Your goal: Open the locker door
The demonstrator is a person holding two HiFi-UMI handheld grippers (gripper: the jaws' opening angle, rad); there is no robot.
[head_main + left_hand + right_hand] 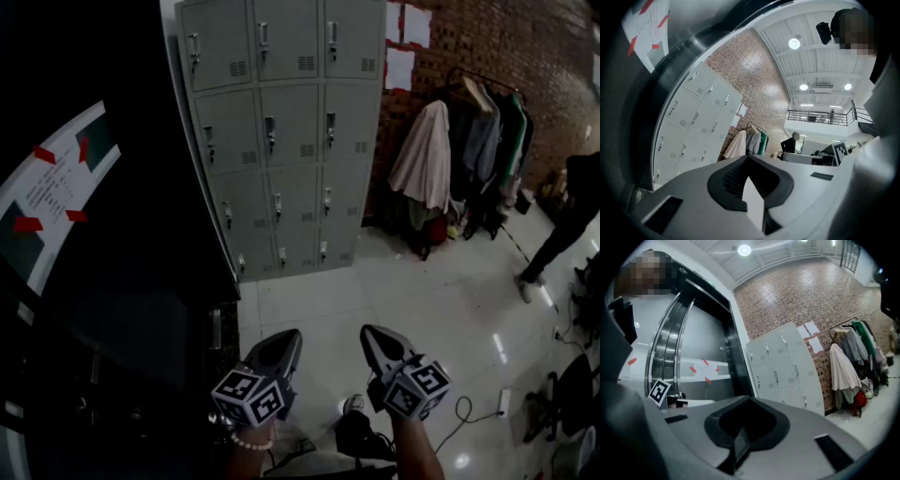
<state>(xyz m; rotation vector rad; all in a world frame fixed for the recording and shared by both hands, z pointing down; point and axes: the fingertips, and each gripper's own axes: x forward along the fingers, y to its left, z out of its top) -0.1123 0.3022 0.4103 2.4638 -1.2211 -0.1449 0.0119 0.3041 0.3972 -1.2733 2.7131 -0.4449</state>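
A grey bank of lockers with closed doors and small handles stands against the far wall, well ahead of me across the white floor. Both gripper views also catch these lockers from a distance. My left gripper and right gripper are held low and side by side, close to my body, far from any locker door. In the left gripper view, the left gripper has its jaw tips together with nothing between them. The right gripper is likewise shut and empty.
A dark curved structure with a taped white sign fills the left side. Right of the lockers stands a clothes rack with hanging coats against the brick wall. A person stands at the far right. A cable lies on the floor.
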